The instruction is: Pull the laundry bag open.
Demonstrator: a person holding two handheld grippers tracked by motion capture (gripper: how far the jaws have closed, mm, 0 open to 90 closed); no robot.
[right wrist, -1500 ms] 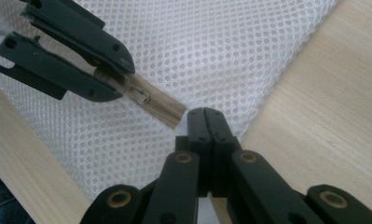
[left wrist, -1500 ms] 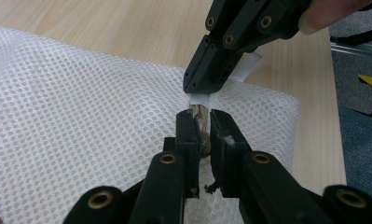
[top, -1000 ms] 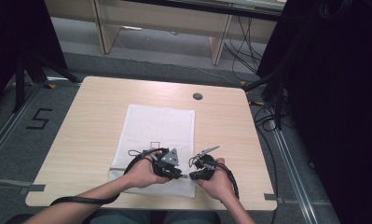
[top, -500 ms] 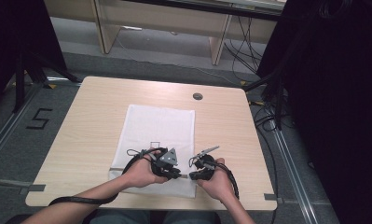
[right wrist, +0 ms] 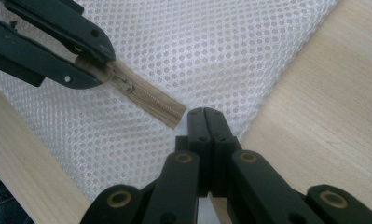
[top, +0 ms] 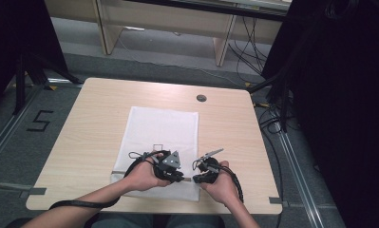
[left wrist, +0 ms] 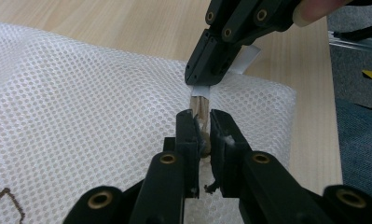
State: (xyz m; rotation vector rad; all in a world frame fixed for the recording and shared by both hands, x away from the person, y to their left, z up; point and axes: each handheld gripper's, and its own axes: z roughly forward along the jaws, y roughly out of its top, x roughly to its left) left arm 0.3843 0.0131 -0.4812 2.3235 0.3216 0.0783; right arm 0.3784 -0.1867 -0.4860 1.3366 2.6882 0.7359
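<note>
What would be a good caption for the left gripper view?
Left tool pinches a tan zipper on a white mesh bag; right tool grips its end.

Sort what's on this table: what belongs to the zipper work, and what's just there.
In the job:
white mesh bag
beige zipper
left gripper, shut on the zipper
right gripper, shut at the zipper's end

Just there:
round grommet in the table

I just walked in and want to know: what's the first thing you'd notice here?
A white mesh laundry bag lies flat in the middle of the wooden table. At its near edge, the left tongs pinch the tan zipper, and the right tongs clamp the bag's end beside it.
</note>
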